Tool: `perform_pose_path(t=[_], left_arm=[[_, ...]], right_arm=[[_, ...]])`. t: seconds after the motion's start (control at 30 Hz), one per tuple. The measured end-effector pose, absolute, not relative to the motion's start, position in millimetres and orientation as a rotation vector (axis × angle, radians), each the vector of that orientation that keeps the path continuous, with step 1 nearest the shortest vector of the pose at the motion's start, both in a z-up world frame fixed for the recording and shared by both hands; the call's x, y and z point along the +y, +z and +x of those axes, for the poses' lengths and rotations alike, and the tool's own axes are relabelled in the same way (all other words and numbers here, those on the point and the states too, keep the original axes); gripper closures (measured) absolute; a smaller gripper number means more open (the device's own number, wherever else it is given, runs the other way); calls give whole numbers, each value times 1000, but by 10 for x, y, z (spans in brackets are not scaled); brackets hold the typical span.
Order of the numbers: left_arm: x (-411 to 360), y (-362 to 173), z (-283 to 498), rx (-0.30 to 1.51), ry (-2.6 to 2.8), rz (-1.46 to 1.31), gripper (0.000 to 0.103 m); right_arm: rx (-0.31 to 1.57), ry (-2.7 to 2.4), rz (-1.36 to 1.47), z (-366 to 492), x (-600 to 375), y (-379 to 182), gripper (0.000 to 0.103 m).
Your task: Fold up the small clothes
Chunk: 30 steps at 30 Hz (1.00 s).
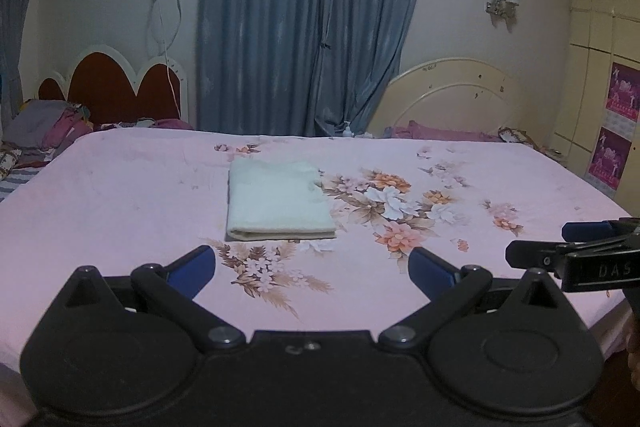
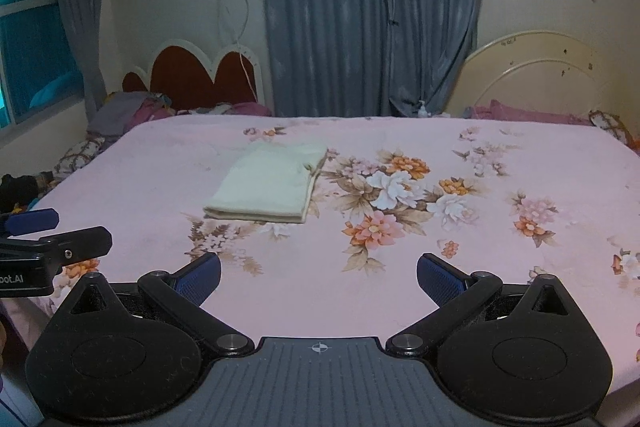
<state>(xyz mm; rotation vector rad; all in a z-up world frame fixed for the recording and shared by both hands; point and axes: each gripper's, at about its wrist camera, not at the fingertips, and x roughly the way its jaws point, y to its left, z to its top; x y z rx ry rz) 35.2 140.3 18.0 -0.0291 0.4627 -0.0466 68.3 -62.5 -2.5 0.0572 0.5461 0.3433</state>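
Both claws hang back over the near edge of the bed point(image 1: 120, 195), fingers spread wide, gripping nothing. The folded cream garment point(image 1: 280, 201) lies flat on the pink floral sheet, well ahead. From the left claw point(image 1: 312, 267) it sits almost dead ahead, long axis running away from it; from the right claw point(image 2: 319, 275) it lies ahead and off to the left. I'd call the left claw nearer.

A pale cream garment point(image 1: 280, 201) lies folded into a flat, neat rectangle, its thick doubled edge facing me. It sits ahead of my left gripper point(image 1: 312, 273), and ahead-left of my right gripper point(image 2: 319, 277), touching neither.
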Motion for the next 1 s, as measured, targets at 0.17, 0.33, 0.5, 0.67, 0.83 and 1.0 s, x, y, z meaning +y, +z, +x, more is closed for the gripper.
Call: perform_pose_path(t=[0.17, 0.33, 0.5, 0.67, 0.83, 1.0], left_arm=[[1375, 199, 343, 452, -53, -24, 1], [1337, 209, 356, 448, -61, -19, 1], [1311, 203, 370, 448, -64, -19, 1], [1288, 192, 398, 449, -67, -18, 1], [1256, 201, 408, 452, -72, -11, 1], [1241, 203, 417, 454, -74, -8, 1]], right_arm=[[532, 339, 55, 637, -656, 22, 0], [523, 335, 55, 621, -697, 43, 0], [524, 330, 53, 616, -753, 33, 0], [526, 325, 57, 634, -806, 35, 0], [524, 322, 64, 636, -846, 43, 0], [520, 321, 69, 647, -883, 45, 0]])
